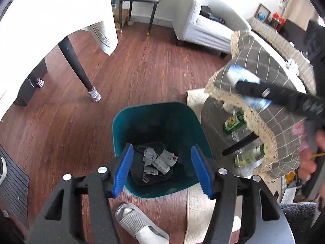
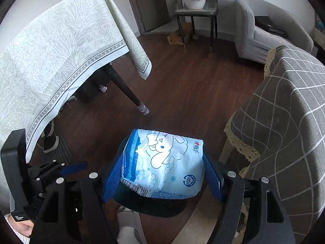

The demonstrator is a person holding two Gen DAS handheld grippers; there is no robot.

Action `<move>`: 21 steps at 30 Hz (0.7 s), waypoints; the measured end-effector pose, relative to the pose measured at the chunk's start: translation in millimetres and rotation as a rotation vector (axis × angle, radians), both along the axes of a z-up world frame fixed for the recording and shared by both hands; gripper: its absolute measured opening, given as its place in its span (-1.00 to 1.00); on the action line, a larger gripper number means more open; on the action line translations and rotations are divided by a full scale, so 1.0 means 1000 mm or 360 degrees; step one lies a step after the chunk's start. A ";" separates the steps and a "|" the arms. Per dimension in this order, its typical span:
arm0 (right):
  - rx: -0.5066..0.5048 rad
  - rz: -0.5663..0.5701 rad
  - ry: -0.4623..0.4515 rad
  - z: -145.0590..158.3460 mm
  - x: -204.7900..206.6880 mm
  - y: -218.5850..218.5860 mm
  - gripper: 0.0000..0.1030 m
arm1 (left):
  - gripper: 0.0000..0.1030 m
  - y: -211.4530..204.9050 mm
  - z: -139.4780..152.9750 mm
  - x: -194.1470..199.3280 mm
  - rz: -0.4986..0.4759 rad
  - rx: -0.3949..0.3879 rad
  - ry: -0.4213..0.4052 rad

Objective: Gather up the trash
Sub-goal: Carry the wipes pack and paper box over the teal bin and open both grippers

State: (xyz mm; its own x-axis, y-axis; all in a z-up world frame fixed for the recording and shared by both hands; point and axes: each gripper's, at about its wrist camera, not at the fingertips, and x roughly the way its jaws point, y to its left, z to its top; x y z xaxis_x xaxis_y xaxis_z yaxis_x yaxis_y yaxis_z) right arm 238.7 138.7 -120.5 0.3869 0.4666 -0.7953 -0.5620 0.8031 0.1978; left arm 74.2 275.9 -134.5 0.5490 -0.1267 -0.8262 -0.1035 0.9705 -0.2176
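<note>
The tissue pack, a pale blue wrapper printed with a cartoon dog, sits clamped between the blue pads of the right gripper, carried in the air above the dark floor. In the left wrist view the same pack shows at the tip of that gripper's black fingers, up beside the checked cloth and off to one side of the bin, not yet over its mouth.

The bin is teal, standing on the wood floor just beside the round table under that cloth. At its bottom lie crumpled paper scraps, so by the look of it some trash has already gone in.

The left gripper hangs right over the bin with its jaws spread wide and nothing between them.

What seems left for this piece: bring the pack across above the opening and let go. Beyond that, green-labelled bottles lie on the table's lower shelf; whether they count as trash cannot be told. A grey slipper lies on the floor near the bin
</note>
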 end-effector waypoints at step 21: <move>-0.0354 0.0245 0.0152 -0.074 -0.016 0.054 0.45 | -0.11 0.033 0.065 -0.019 0.0124 -0.0026 -0.0307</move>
